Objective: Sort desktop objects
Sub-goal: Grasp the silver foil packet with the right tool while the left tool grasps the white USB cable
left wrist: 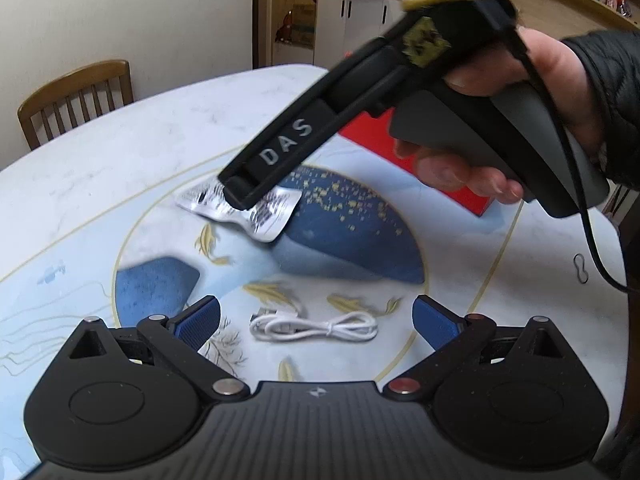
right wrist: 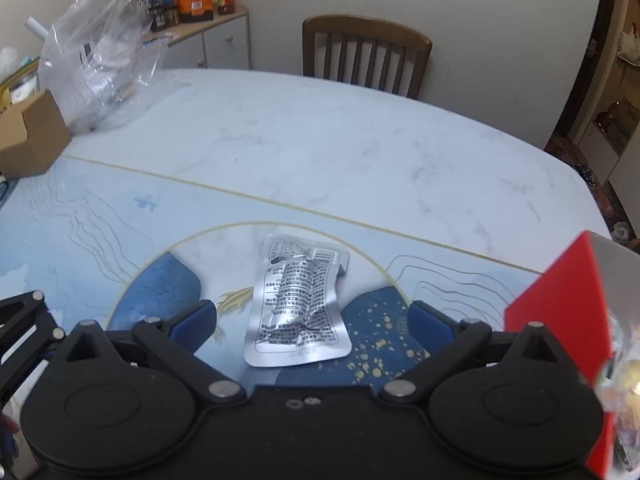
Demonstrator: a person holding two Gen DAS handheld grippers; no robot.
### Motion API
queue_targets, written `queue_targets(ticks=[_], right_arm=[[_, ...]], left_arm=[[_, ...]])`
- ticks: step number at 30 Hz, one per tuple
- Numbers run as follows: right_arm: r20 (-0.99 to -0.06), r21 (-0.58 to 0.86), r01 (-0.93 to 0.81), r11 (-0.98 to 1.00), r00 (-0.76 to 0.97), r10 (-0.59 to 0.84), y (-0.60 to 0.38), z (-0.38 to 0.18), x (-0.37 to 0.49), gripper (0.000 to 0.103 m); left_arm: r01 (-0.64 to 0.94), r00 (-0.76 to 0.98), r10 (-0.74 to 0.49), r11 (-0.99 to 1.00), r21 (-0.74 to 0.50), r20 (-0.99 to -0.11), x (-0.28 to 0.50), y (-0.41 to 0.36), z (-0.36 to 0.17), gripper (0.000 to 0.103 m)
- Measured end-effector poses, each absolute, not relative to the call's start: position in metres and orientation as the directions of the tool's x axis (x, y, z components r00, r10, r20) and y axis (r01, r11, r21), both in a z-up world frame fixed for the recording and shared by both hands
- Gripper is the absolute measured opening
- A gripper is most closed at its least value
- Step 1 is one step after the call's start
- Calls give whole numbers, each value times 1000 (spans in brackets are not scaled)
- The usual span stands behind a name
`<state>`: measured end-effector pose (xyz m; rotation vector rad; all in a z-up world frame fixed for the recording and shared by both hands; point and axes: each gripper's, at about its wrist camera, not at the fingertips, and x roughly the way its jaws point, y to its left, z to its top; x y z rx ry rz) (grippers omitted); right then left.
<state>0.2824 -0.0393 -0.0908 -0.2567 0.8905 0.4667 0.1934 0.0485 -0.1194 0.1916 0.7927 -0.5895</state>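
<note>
On table (right wrist: pixel 320 140) – 1 foil pouch (right wrist: pixel 298 304), 1 white cable (left wrist: pixel 316 327), 1 red box (right wrist: pixel 560 308); both hand-held grippers (left wrist: pixel 316 316) (right wrist: pixel 312 320) spread wide, empty.

Red box (right wrist: pixel 560 320) cut off by right edge in right view; in left view mostly hidden behind hand (left wrist: pixel 532 112). Pouch (left wrist: pixel 240 208) partly covered by right gripper tip, print unreadable. Cable (left wrist: pixel 316 326) plug blurred.
</note>
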Motion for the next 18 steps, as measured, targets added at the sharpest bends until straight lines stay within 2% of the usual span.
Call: queue_targets(ticks=[7,18], right_arm=[[-836,-25,-502,865,485,258,-29,-114,300,100],[-851,-13,-503,864,459,255,-27,-131,311,95]], left_arm=[[569,549,-410,822,-33,-728,198,46,-130,103],[577,537,-411,816,-34,-737,201,43,-145,102]])
